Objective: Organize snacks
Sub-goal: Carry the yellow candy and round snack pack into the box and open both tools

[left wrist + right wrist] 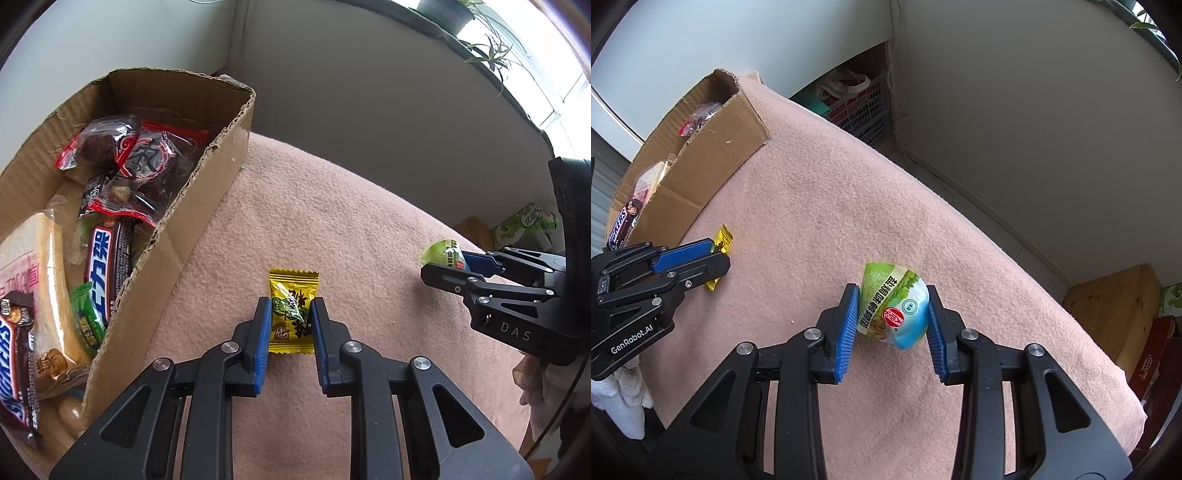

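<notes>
Left claw [289, 325] pinches yellow candy [291, 310]; cardboard box [207, 206] holds wrapped snacks [107, 254].

Behind the left gripper [714, 258], most of the yellow candy [723, 238] is hidden in the right wrist view. The cardboard box [207, 192] left of this gripper is cut by the picture edge, and so is the Snickers bar [14, 354]. The print on the green cup [895, 306] is too small to read.
</notes>
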Action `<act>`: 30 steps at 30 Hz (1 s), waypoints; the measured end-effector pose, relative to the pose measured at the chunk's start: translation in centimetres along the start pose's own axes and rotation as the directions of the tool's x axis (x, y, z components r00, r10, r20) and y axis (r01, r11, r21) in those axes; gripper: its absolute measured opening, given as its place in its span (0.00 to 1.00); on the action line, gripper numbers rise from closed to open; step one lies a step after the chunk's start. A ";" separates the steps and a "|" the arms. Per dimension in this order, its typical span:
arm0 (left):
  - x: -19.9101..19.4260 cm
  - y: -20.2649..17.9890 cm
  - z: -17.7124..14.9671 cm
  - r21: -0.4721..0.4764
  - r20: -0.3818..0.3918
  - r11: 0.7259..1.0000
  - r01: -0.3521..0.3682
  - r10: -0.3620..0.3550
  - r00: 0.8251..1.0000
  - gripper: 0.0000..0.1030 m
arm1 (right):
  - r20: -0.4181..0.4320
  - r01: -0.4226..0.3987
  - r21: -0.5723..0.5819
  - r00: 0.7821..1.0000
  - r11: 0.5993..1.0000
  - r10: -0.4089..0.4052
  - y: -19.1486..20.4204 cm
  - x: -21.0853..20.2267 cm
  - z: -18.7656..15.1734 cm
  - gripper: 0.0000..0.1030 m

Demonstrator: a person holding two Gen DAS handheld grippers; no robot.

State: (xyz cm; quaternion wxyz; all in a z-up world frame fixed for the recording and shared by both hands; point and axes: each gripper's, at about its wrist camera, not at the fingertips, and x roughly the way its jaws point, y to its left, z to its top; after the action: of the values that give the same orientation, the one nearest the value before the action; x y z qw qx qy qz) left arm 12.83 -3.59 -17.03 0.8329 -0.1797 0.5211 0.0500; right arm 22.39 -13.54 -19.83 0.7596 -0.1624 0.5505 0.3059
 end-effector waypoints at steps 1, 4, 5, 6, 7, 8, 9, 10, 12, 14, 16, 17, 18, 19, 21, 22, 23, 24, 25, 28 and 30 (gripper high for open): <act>-0.2 -0.1 -0.1 0.002 0.001 1.000 0.004 -0.004 1.000 0.19 | 0.003 0.002 0.001 1.000 1.000 -0.002 0.1 -0.2 -0.1 0.35; -1.3 0.0 -0.3 0.011 0.008 1.000 0.014 -0.014 1.000 0.19 | 0.009 0.001 0.014 1.000 1.000 -0.001 0.2 -0.8 -0.6 0.35; -1.8 0.3 -0.3 0.015 0.012 1.000 0.016 -0.016 1.000 0.19 | 0.012 0.000 0.018 1.000 1.000 -0.001 0.3 -1.0 -0.7 0.35; -2.1 0.3 -0.3 0.017 0.014 1.000 0.018 -0.018 1.000 0.19 | 0.014 -0.001 0.019 1.000 1.000 0.001 0.3 -1.3 -0.8 0.35; -2.4 0.3 -0.4 0.017 0.014 1.000 0.021 -0.022 1.000 0.19 | 0.017 -0.003 0.021 1.000 1.000 0.002 0.5 -1.5 -0.9 0.35; -2.7 0.4 -0.3 0.019 0.015 1.000 0.024 -0.025 1.000 0.19 | 0.020 -0.003 0.022 1.000 1.000 0.003 0.7 -1.8 -0.9 0.35; -3.4 1.3 -0.2 0.021 0.016 0.999 0.028 -0.028 0.999 0.19 | 0.023 -0.004 0.022 1.000 1.000 0.004 0.8 -2.2 -1.0 0.35; -3.9 1.4 -0.2 0.024 0.018 0.999 0.031 -0.032 0.999 0.19 | 0.028 -0.007 0.021 1.000 1.000 0.006 1.0 -2.4 -0.9 0.35; -5.1 2.8 -0.7 0.032 0.023 0.999 0.039 -0.039 0.999 0.19 | 0.041 -0.010 0.023 0.999 1.000 0.009 1.5 -3.1 -0.7 0.35; -6.0 3.0 -0.7 0.043 0.029 0.998 0.040 -0.041 0.999 0.19 | 0.055 -0.015 0.027 0.998 1.000 0.014 2.2 -3.9 -0.3 0.35; -6.8 3.5 -0.7 0.052 0.030 0.998 0.040 -0.042 0.999 0.19 | 0.067 -0.022 0.030 0.998 0.999 0.019 3.0 -4.8 -0.2 0.35; -7.2 3.8 -0.5 0.056 0.030 0.998 0.039 -0.040 0.999 0.19 | 0.071 -0.024 0.030 0.997 0.999 0.022 3.4 -5.2 0.0 0.35; -7.6 3.9 -0.4 0.060 0.032 0.997 0.039 -0.041 0.999 0.19 | 0.075 -0.027 0.031 0.997 0.999 0.025 3.8 -5.5 0.1 0.35; -8.1 4.3 -0.4 0.064 0.034 0.997 0.039 -0.041 0.999 0.19 | 0.079 -0.028 0.031 0.997 0.999 0.026 4.2 -5.8 0.3 0.35; -9.0 5.2 -0.2 0.070 0.039 0.997 0.038 -0.041 0.998 0.19 | 0.087 -0.030 0.035 0.996 0.999 0.027 5.1 -6.1 0.7 0.35; -9.4 5.6 -0.1 0.072 0.042 0.997 0.038 -0.041 0.998 0.19 | 0.090 -0.032 0.037 0.996 0.999 0.028 5.5 -6.3 0.9 0.35; -9.7 6.1 0.0 0.071 0.044 0.997 0.038 -0.041 0.998 0.19 | 0.092 -0.034 0.037 0.995 0.999 0.031 6.1 -6.4 1.1 0.35; -10.1 6.5 0.1 0.068 0.047 0.997 0.039 -0.042 0.998 0.19 | 0.094 -0.038 0.037 0.995 0.999 0.034 6.5 -6.5 1.3 0.35; -10.5 7.0 0.1 0.065 0.052 0.997 0.039 -0.042 0.998 0.19 | 0.095 -0.042 0.036 0.995 0.998 0.038 7.1 -6.8 1.4 0.35; -11.0 8.4 -0.1 0.052 0.060 0.998 0.036 -0.039 0.997 0.19 | 0.094 -0.048 0.025 0.995 0.999 0.045 8.6 -6.8 1.9 0.35; -11.2 9.2 -0.3 0.044 0.059 0.999 0.033 -0.035 0.998 0.19 | 0.093 -0.056 0.019 0.994 0.998 0.054 9.4 -6.7 2.4 0.35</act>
State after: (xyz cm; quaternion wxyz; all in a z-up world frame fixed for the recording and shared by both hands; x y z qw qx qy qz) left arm 5.04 6.07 -9.54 0.8524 -0.1690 0.4940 0.0300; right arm 16.69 -6.93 -11.88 0.7772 -0.1249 0.5223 0.3279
